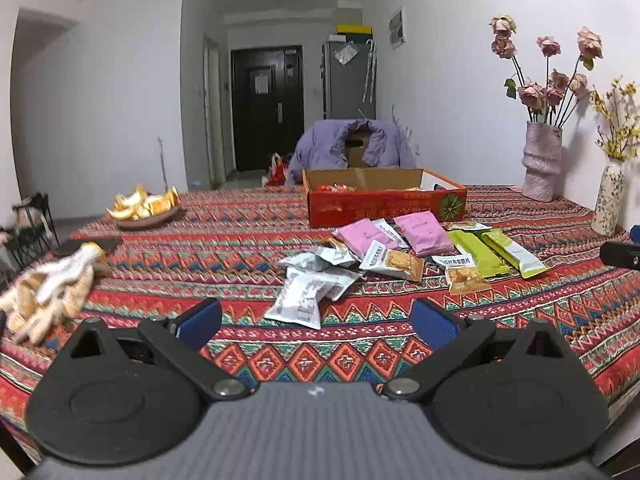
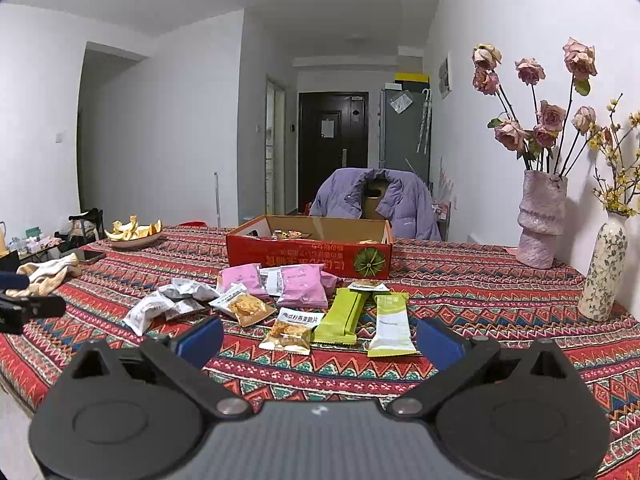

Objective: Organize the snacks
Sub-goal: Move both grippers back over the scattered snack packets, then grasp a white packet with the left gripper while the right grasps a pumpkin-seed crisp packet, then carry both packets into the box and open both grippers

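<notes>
A red cardboard box point(image 1: 386, 208) point(image 2: 308, 258) stands open on the patterned tablecloth point(image 1: 200, 256) with a few snacks inside. In front of it lie loose snack packs: silver packets point(image 1: 304, 292) point(image 2: 160, 306), pink pouches point(image 1: 424, 234) point(image 2: 298, 284), cracker packs point(image 1: 394, 262) point(image 2: 290, 330) and green bars point(image 1: 480, 254) point(image 2: 392, 326). My left gripper point(image 1: 316, 322) is open and empty, just short of the silver packets. My right gripper point(image 2: 320, 340) is open and empty, just short of the cracker pack and green bars.
A plate of orange peels point(image 1: 144, 206) point(image 2: 134, 232) sits far left. White work gloves point(image 1: 52, 284) point(image 2: 46, 274) and a phone point(image 2: 86, 256) lie at the left edge. Two flower vases point(image 1: 542, 166) point(image 2: 604, 266) stand at the right. A chair with a purple jacket point(image 2: 374, 200) is behind the table.
</notes>
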`<state>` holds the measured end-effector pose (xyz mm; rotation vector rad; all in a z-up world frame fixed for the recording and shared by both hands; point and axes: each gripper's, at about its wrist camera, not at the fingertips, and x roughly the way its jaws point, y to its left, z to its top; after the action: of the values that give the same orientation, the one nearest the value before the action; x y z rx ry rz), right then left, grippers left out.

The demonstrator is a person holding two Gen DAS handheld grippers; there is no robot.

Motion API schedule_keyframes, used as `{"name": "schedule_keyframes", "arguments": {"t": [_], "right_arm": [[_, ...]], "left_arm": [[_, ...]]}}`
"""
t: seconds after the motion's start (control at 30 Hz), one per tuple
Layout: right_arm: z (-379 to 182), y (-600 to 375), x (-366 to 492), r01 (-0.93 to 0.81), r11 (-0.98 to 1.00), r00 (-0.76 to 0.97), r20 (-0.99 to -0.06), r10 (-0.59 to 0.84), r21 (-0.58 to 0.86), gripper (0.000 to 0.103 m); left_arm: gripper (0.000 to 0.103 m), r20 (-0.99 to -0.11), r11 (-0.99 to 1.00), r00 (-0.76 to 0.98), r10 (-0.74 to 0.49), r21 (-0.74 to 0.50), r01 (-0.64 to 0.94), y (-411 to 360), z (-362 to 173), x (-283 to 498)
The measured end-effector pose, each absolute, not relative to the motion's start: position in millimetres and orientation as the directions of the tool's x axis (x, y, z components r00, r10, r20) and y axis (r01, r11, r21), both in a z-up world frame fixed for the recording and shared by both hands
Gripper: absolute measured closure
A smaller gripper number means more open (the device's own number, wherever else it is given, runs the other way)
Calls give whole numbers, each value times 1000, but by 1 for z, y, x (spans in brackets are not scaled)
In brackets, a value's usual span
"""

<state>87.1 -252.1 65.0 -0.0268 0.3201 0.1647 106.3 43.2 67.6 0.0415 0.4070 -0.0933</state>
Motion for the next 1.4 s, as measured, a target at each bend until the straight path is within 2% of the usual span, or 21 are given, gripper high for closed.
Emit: {"name": "schedule_keyframes", "arguments": {"t": [0.27,0.33,0.47,0.6,0.73,0.83,0.9,1.07,1.13,1.23,1.4], "right_arm": [[70,-238,132,-161,986,924,-358,135,-41,2],[70,-234,149,-179,983,915,-375,150,-41,4],[64,-219,195,-235,971,882,-430,193,-47,10],[52,-198,248,-357,933,816,-502,287,-47,16],[32,-170,298,-458,887,746,-568,347,-60,19],[14,-149,331,-512,858,692,-615,379,-47,21],[4,-136,345,-547,835,666,-637,387,-65,26],[-9,-125,367,-597,798,634,-661,402,-86,28],[-10,-130,375,-600,800,607,-663,438,-22,39],[-9,-133,375,-596,803,600,-662,450,5,51],[6,-140,340,-572,820,633,-622,460,25,57]], "left_arm": [[1,-479,994,873,-98,-2,111,46,49,181],[4,-495,994,864,-93,10,113,48,43,203],[16,-529,988,842,-109,36,150,49,31,239],[23,-559,985,818,-134,17,172,54,19,266],[24,-586,980,788,-188,-58,191,61,10,282],[39,-591,975,776,-218,-96,200,64,7,285],[53,-587,977,782,-209,-93,192,65,7,284],[54,-582,978,787,-206,-89,190,62,7,282],[55,-583,978,786,-203,-91,185,62,6,282],[63,-588,979,784,-198,-81,186,61,8,280],[64,-570,983,802,-180,-67,173,60,27,264]]}}
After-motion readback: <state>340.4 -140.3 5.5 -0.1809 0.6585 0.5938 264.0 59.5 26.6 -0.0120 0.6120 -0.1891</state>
